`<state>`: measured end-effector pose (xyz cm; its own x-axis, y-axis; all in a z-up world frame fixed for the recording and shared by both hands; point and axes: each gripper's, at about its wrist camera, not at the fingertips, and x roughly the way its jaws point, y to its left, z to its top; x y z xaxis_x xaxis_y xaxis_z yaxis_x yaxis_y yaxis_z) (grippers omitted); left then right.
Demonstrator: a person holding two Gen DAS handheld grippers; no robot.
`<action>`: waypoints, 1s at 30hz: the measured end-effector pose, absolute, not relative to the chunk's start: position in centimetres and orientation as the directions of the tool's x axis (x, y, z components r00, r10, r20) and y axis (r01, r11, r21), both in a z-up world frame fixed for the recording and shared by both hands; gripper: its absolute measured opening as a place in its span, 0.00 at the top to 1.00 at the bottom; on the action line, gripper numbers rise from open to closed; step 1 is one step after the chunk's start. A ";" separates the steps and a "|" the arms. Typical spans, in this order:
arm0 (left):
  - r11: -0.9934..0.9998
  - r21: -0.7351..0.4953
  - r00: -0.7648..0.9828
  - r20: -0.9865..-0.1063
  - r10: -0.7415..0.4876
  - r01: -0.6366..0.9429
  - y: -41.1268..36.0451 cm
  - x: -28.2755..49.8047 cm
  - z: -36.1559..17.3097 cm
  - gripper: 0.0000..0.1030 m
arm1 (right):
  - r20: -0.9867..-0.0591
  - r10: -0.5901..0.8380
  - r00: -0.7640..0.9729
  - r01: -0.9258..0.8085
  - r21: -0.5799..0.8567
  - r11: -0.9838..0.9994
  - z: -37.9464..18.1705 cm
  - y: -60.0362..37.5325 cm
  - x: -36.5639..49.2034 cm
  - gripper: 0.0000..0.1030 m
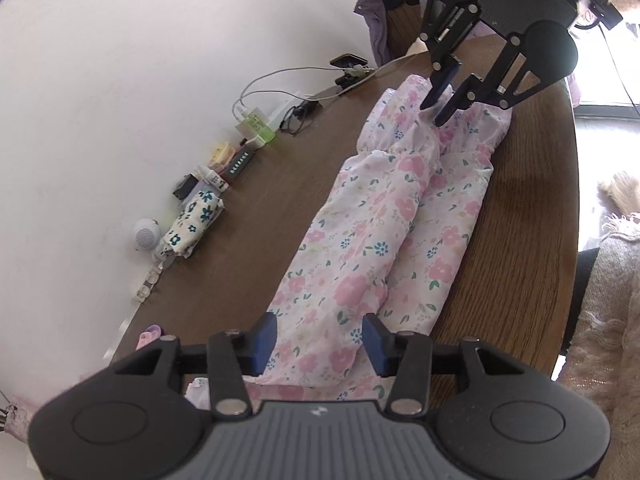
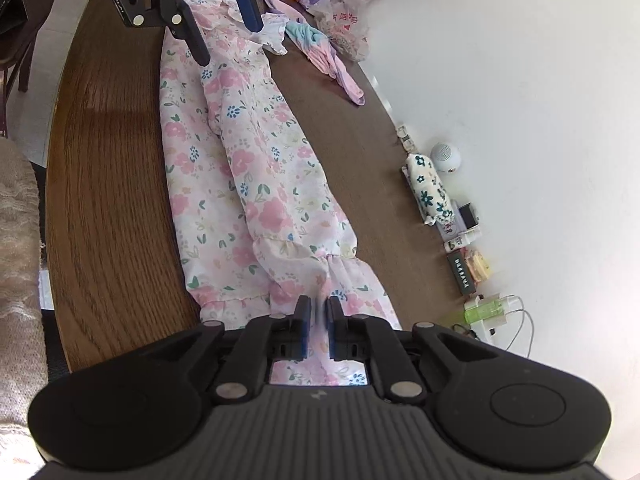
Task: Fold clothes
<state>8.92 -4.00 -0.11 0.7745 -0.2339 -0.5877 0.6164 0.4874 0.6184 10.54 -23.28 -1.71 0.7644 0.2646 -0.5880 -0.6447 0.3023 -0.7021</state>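
A long white garment with pink and blue flowers (image 1: 360, 240) (image 2: 248, 168) lies folded lengthwise on the brown wooden table (image 1: 240, 208) (image 2: 112, 160). My left gripper (image 1: 320, 344) (image 2: 229, 42) stands open over one end, its blue pads wide apart on either side of the cloth without pressing it. My right gripper (image 2: 318, 328) (image 1: 435, 110) is at the other, ruffled end, tips down on the fabric. Its jaws stand a narrow gap apart, with blurred cloth showing between the pads, so it counts as open.
Along the white wall lie a small folded cloth with teal flowers (image 1: 192, 224) (image 2: 430, 192), a round white speaker (image 1: 146, 234) (image 2: 445, 157), chargers and cables (image 1: 256, 120) (image 2: 488, 312), and pink and teal clothes (image 2: 328, 56). A fuzzy sleeve (image 1: 608, 300) (image 2: 16, 220) borders the table's near edge.
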 end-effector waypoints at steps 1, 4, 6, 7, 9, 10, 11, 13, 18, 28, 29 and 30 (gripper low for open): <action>0.471 0.622 0.767 -0.601 -0.224 0.625 -4.2 9.4 -0.3 0.50 | -0.612 0.268 0.745 -0.667 -0.675 0.314 -1.6 -23.4 10.8 0.80; 0.420 0.633 0.746 -0.635 -0.199 0.651 -4.7 10.7 -1.2 0.50 | -0.657 0.281 0.700 -0.708 -0.584 0.398 -0.8 -23.8 12.2 0.76; 0.386 0.627 0.724 -0.663 -0.193 0.677 -4.9 11.4 -1.8 0.51 | -0.678 0.283 0.678 -0.724 -0.552 0.413 -0.5 -24.0 12.9 0.76; 0.372 0.621 0.712 -0.675 -0.193 0.690 -5.0 11.7 -2.1 0.62 | -0.688 0.274 0.672 -0.729 -0.551 0.407 -0.7 -23.9 13.2 0.76; 0.358 0.620 0.704 -0.685 -0.187 0.698 -5.2 12.2 -2.2 0.92 | -0.706 0.257 0.660 -0.739 -0.547 0.393 -1.0 -23.9 13.6 0.76; 0.353 0.632 0.713 -0.678 -0.181 0.690 -5.3 12.4 -2.2 0.94 | -0.723 0.252 0.643 -0.753 -0.538 0.379 -1.1 -23.8 13.9 0.86; 0.349 0.670 0.748 -0.641 -0.174 0.655 -5.5 12.6 -1.9 0.94 | -0.733 0.254 0.632 -0.764 -0.531 0.367 -1.1 -23.7 14.1 0.99; 0.342 0.741 0.813 -0.560 -0.159 0.578 -5.8 12.9 -1.4 0.94 | -0.698 0.234 0.677 -0.726 -0.581 0.368 -0.7 -23.3 14.7 1.00; 0.303 0.858 0.909 -0.396 -0.126 0.416 -6.0 12.0 -1.2 0.94 | -0.488 0.203 0.849 -0.529 -0.777 0.342 0.8 -22.5 14.1 1.00; 0.303 0.789 0.844 -0.516 -0.145 0.535 -5.2 8.3 -5.6 0.91 | -0.516 0.187 0.836 -0.548 -0.797 0.255 -5.4 -22.9 7.6 1.00; 0.321 0.782 0.844 -0.517 -0.144 0.534 -5.1 8.4 -5.6 0.91 | -0.520 0.185 0.834 -0.552 -0.789 0.271 -5.5 -22.9 7.4 1.00; 0.336 0.776 0.843 -0.518 -0.143 0.534 -5.0 8.5 -5.5 0.90 | -0.521 0.183 0.834 -0.552 -0.782 0.288 -5.6 -23.0 7.3 1.00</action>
<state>8.50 -5.03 -5.51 0.8432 -0.1426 -0.5183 0.5338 0.3360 0.7760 7.29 -22.96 -5.56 0.8336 0.1835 -0.5211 -0.5524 0.2876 -0.7824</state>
